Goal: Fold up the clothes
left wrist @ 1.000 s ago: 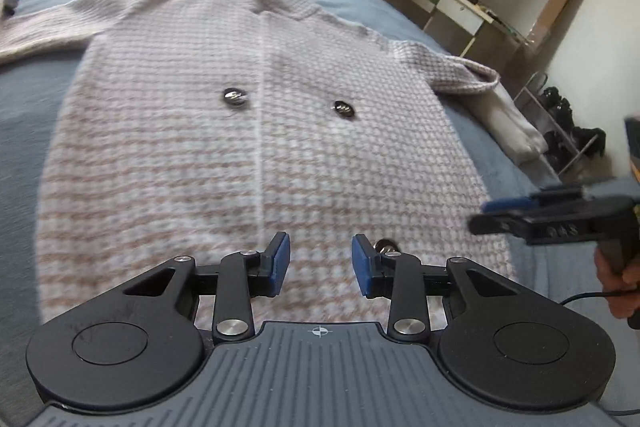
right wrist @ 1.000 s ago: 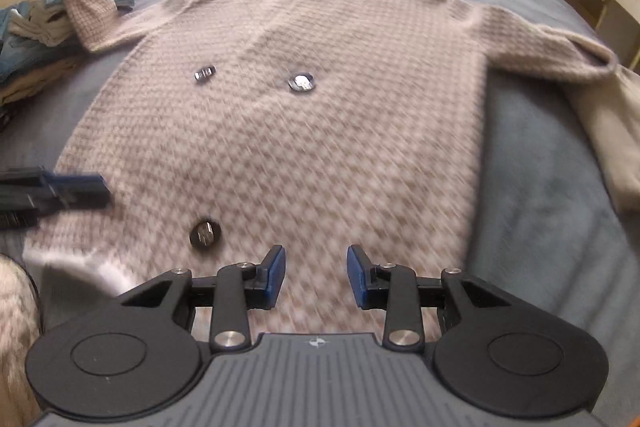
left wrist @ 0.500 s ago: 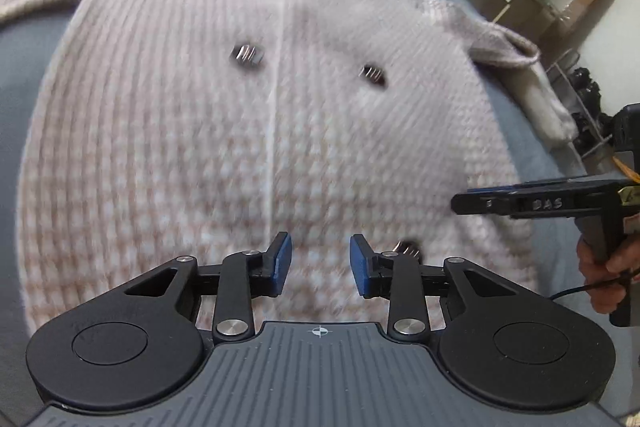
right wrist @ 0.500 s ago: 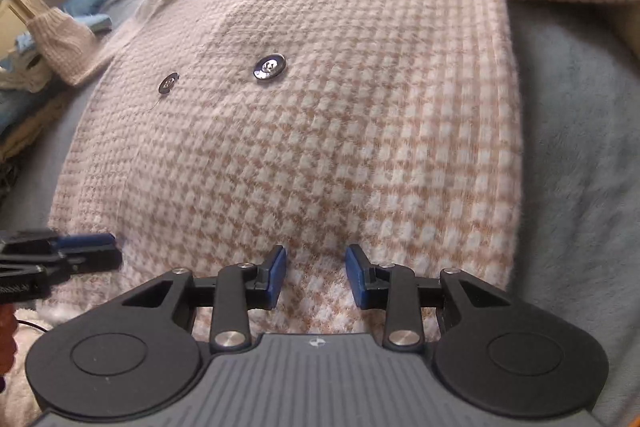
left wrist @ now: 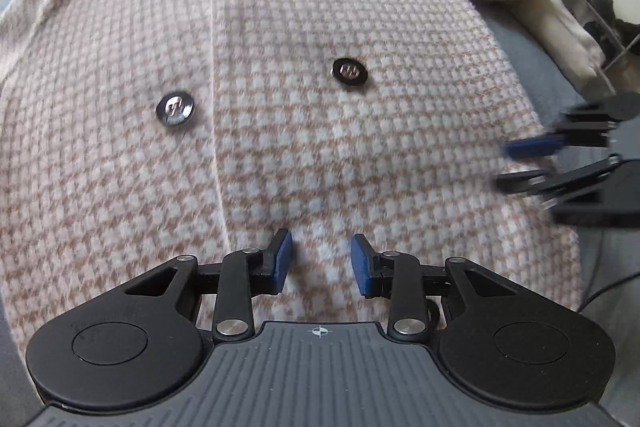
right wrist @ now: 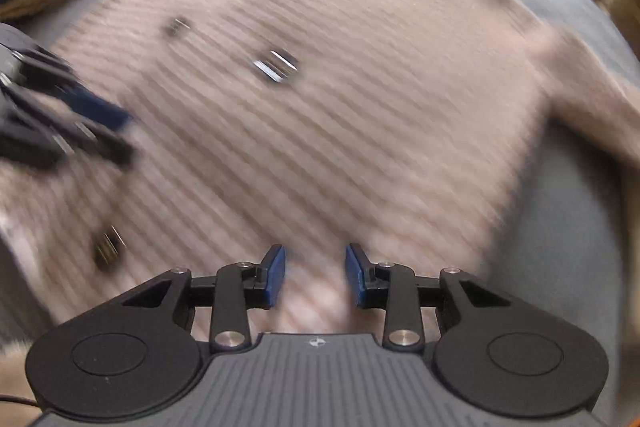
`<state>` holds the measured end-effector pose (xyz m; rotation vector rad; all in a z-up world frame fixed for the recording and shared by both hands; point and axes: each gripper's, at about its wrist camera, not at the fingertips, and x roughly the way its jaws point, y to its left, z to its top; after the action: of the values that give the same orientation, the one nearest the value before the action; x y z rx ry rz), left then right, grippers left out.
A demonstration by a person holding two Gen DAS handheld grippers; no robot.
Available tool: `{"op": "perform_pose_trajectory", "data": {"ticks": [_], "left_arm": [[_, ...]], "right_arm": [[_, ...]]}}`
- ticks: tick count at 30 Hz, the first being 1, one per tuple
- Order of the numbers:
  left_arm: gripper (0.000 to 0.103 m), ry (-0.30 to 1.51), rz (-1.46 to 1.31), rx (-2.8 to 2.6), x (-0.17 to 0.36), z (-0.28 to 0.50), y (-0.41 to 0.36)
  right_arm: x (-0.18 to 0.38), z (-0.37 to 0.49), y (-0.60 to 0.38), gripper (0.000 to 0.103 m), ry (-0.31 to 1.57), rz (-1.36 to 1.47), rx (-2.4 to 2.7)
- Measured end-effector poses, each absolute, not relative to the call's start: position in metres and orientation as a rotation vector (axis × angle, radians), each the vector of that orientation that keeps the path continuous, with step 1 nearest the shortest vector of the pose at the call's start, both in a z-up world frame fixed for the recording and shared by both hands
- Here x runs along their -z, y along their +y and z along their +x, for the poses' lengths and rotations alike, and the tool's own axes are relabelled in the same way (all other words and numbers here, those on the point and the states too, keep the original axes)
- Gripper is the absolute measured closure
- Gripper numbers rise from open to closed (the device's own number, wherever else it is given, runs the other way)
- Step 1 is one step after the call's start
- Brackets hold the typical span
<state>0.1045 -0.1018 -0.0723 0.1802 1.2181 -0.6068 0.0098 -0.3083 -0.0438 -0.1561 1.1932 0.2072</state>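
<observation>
While both tongs hang low over the bed, the cardigan lies spread flat on the grey-blue cover, front up, collar at the far end and hem nearest the cameras. Left tongs point steeply down at the lower front just right of the centre seam, blue pads parted with only knit showing in the gap, nothing pinched. Two metal buttons sit further up, one left of the seam, one right of it. Over at the cardigan's right edge, the right tongs come in from the side, pads apart. From the right wrist the picture is badly smeared, but the right tongs look open over the hem, and the left tongs show at the left edge. A sleeve trails off to the right on the bed.
</observation>
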Motion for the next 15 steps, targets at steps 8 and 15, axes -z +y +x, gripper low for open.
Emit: {"op": "perform_pose_trajectory", "data": {"ticks": [8,15], "left_arm": [[0.07,1.31,0.121,0.57,0.072,0.121,-0.102],[0.07,1.329,0.114,0.562,0.075,0.123,-0.103]], "right_arm": [[0.006,0.03,-0.339,0.072,1.199,-0.06,-0.124],[0.024,0.124,-0.293,0.073,1.096,-0.148,-0.3]]}}
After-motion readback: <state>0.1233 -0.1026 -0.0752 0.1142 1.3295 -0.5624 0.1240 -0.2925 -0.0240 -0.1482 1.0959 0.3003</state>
